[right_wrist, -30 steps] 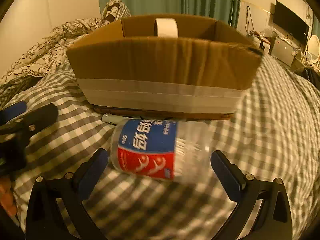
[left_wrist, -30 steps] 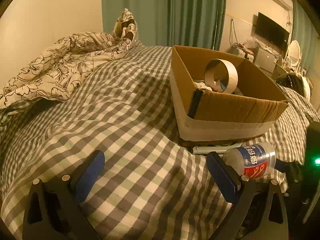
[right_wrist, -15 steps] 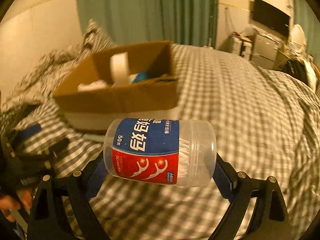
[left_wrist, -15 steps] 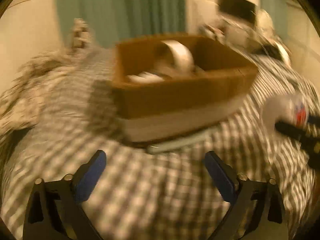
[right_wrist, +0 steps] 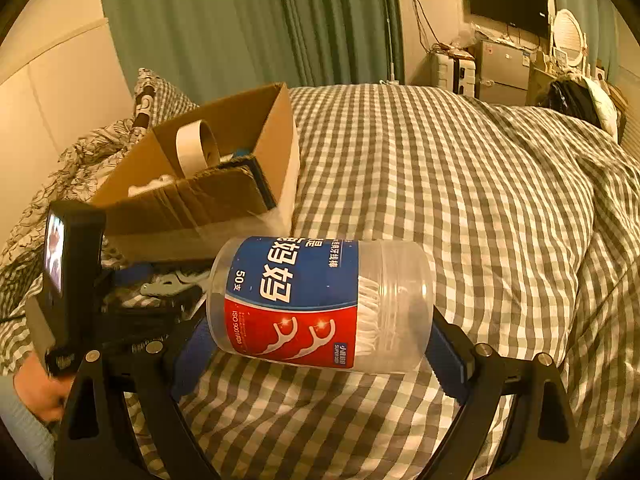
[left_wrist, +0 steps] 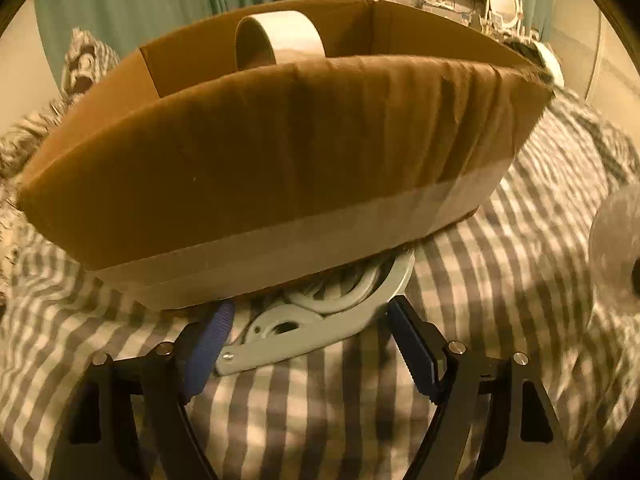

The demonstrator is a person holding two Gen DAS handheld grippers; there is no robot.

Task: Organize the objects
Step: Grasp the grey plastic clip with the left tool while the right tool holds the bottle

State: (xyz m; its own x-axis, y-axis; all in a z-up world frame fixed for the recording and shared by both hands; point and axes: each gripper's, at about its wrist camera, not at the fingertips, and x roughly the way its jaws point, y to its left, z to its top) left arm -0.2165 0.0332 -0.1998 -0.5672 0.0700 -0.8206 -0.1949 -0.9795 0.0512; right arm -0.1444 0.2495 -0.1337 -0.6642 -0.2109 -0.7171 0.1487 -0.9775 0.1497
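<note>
A cardboard box (left_wrist: 280, 152) stands on the checked bed, with a roll of tape (left_wrist: 280, 36) inside. A grey metal hand tool (left_wrist: 320, 328) lies half under the box's front edge. My left gripper (left_wrist: 312, 344) is open, its blue pads on either side of the tool's handle. My right gripper (right_wrist: 320, 344) is shut on a clear floss-pick jar (right_wrist: 320, 304) with a blue and red label, held sideways above the bed. The box (right_wrist: 208, 184) and the left gripper (right_wrist: 120, 292) show at the left of the right wrist view.
The checked duvet (right_wrist: 460, 184) spreads wide to the right of the box. A floral blanket (right_wrist: 60, 176) lies behind the box at the left. Green curtains, a TV and furniture stand at the far wall.
My left gripper has swung right and moved close to the box, down around the grey tool. My right gripper has closed on the jar and lifted it off the bed, away from the box.
</note>
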